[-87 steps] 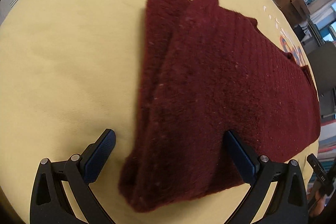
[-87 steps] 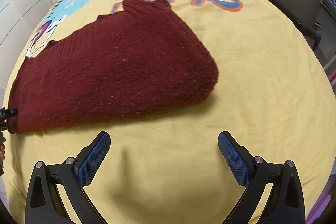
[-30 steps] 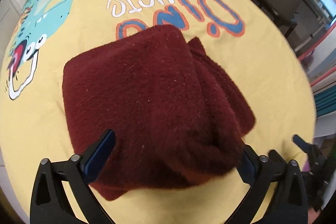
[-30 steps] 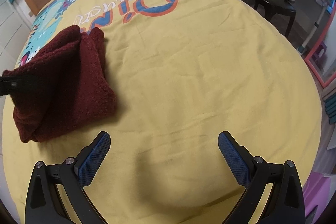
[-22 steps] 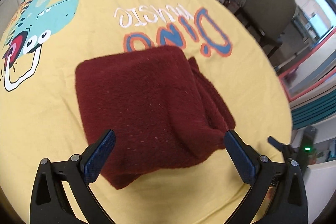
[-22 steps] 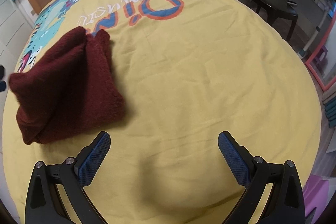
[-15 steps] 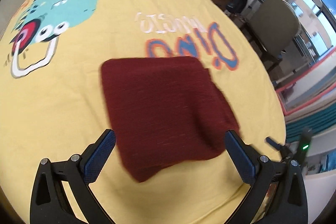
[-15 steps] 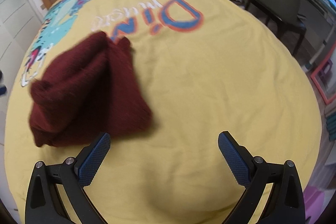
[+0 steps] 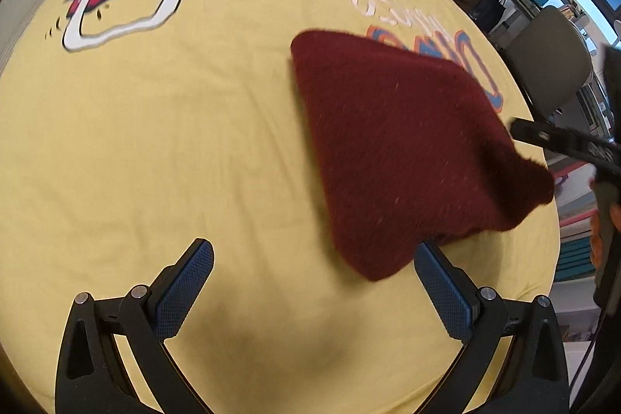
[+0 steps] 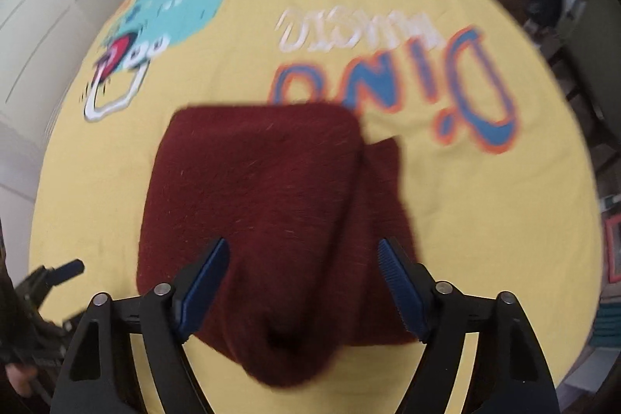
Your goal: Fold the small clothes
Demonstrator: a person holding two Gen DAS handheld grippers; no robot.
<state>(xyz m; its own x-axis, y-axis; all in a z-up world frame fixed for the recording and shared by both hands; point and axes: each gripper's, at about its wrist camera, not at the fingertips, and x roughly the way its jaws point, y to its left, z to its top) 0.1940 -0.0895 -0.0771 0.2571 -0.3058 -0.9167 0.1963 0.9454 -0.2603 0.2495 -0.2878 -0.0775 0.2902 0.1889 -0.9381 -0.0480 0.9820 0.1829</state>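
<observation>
A folded dark-red fuzzy knit garment (image 10: 268, 204) is seen lying on the yellow dinosaur-print bedspread (image 9: 155, 142). The right gripper (image 10: 302, 282) straddles its near edge – jaws just closing, pads not yet pressing. The left gripper (image 9: 314, 282) is spread wide, empty, beside the garment's corner.

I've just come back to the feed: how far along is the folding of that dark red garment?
Done, it seems: the dark red garment lies as a compact folded bundle on the yellow sheet. In hand: the right gripper straddles the bundle's near end, jaws just been closing, pads not visibly pressing. The left gripper is open, beside it. Left: probably tidying or moving the bundle.
</observation>
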